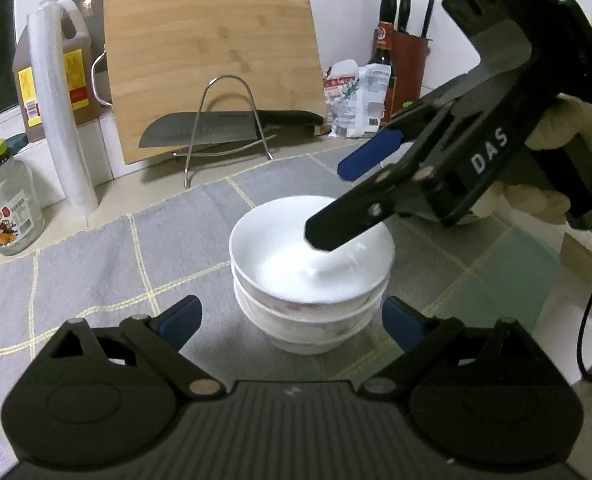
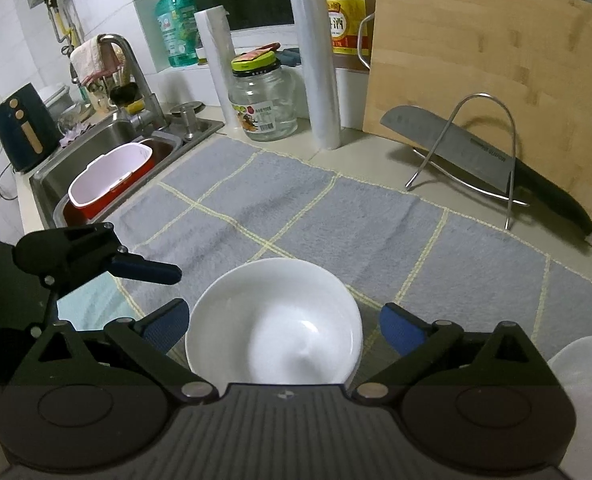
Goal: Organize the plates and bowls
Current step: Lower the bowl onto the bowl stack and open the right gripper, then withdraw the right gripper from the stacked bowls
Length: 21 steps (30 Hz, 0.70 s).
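Jar (image 1: 4, 200), at nine o'clock, is standing clear on the desk edge. Board (image 1: 216, 68), at twelve, is leaning on the wall, out of the work area. Bowls (image 1: 311, 256), at centre on the grey cloth (image 1: 96, 256), are sitting nested in a white glossy stack, seemingly to save room. Left gripper (image 1: 292, 320), at six, is bracketing the stack, jaws apart, pads not touching. Right gripper (image 1: 331, 204), at two, is gaping wide over the top bowl, holding nothing.

Black right gripper (image 1: 337, 206) marked "DAS", blue-padded fingers (image 1: 369, 156), cream glove (image 1: 563, 120).
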Available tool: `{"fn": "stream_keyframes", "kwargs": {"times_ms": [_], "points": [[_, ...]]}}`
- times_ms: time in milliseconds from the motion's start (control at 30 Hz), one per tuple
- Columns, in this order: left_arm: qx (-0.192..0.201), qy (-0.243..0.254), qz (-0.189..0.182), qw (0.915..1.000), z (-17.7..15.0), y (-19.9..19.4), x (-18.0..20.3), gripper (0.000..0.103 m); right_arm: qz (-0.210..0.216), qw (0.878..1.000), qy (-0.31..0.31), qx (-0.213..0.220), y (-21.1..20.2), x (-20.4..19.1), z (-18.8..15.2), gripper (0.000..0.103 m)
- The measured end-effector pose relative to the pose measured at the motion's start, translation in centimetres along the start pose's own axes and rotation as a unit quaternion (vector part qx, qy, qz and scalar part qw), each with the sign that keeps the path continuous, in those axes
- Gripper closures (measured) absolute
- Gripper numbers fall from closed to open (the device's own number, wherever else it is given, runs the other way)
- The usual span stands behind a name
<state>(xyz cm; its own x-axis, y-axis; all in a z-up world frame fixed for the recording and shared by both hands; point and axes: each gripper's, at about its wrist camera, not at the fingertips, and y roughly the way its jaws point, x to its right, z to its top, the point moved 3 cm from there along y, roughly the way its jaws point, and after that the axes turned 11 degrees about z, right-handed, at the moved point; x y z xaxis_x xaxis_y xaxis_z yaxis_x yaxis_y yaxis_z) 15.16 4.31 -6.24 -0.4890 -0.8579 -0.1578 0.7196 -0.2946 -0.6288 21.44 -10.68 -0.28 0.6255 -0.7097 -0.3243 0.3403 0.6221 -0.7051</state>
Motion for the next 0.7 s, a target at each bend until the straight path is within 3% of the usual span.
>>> {"fn": "stream_keyframes", "kwargs": {"times_ms": [433, 700], "points": [[-0.054, -0.011, 0.009, 0.9985, -2.1, 0.8, 0.9, 0.007, 0.019, 0.999, -0.04, 0.006, -2.6, -0.1, -2.7, 0.0], [-0.09, -0.029, 0.037, 0.9948, -3.2, 2.8, 1.8, 0.007, -0.01, 0.996, -0.075, -0.043, -1.2, 1.7, -6.8, 0.0]]}}
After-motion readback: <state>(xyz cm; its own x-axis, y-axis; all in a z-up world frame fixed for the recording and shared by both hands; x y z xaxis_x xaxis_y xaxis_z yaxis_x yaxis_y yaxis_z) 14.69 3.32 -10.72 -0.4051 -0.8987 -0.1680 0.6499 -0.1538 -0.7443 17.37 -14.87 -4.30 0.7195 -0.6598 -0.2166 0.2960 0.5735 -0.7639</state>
